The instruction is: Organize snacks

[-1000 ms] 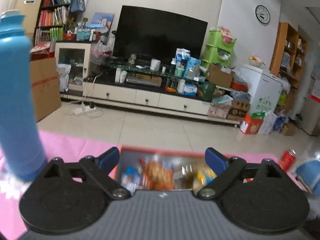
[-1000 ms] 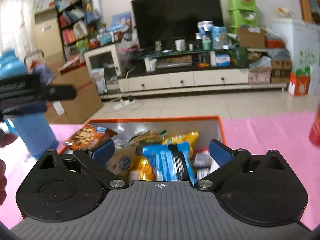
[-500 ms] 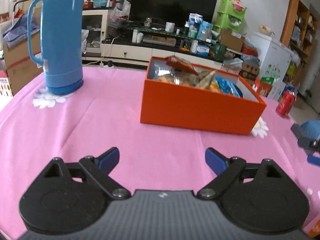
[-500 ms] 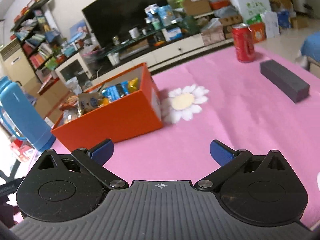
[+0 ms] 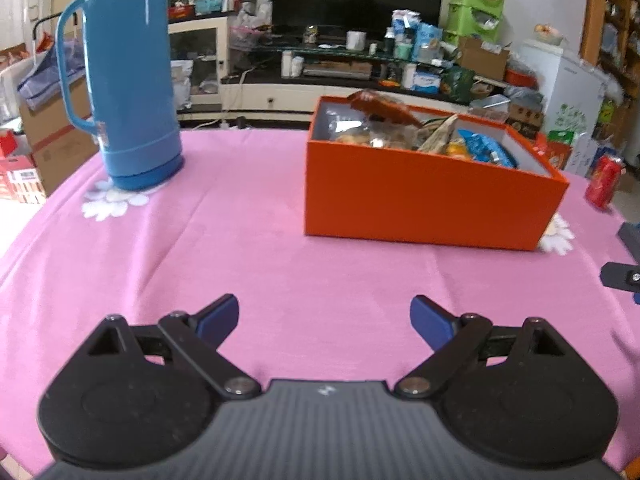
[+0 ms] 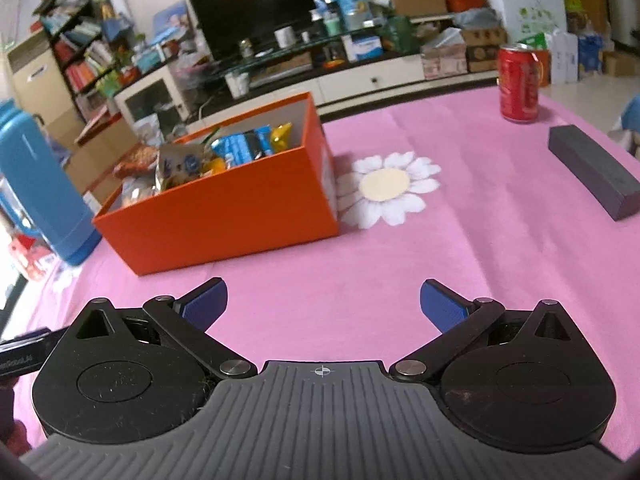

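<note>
An orange box (image 5: 424, 196) stands on the pink tablecloth, filled with several snack packets (image 5: 400, 132). It also shows in the right wrist view (image 6: 224, 208), with blue and yellow packets (image 6: 244, 148) on top. My left gripper (image 5: 324, 320) is open and empty, low over the cloth in front of the box. My right gripper (image 6: 324, 304) is open and empty, in front of the box and to its right.
A blue thermos (image 5: 128, 76) stands left of the box. A red soda can (image 6: 519, 84) and a dark grey block (image 6: 592, 172) lie to the right. The cloth has white daisy prints (image 6: 384, 188). A TV stand and shelves are behind the table.
Both grippers have pulled back from above the box to low over the table's near side. Both stayed open and empty.
</note>
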`<state>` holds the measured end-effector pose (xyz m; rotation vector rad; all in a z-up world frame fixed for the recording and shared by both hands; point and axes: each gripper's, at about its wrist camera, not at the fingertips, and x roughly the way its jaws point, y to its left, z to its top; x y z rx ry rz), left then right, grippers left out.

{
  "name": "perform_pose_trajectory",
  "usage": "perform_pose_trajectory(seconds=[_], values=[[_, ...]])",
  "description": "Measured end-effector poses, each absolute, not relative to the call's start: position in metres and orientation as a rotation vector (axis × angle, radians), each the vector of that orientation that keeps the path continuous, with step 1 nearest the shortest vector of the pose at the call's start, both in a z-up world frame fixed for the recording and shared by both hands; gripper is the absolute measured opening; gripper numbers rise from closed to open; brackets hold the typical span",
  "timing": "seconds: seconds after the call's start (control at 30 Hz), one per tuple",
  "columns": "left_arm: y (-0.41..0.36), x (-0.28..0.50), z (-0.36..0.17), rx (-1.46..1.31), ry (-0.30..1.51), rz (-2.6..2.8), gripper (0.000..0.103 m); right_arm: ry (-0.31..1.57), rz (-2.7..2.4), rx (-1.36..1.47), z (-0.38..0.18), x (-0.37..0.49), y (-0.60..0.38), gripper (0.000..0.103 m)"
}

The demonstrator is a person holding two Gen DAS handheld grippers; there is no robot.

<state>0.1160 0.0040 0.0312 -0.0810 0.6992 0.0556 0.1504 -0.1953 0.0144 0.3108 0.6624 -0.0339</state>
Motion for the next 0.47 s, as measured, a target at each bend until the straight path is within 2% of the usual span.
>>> perform_pose_trajectory(seconds=[0.47], values=[[0.0032, 0.1203, 0.0260, -0.045, 0.678, 0.080, 0.090, 0.707, -0.005, 0.315, 0.0068, 0.1573, -0.1927, 0.094]])
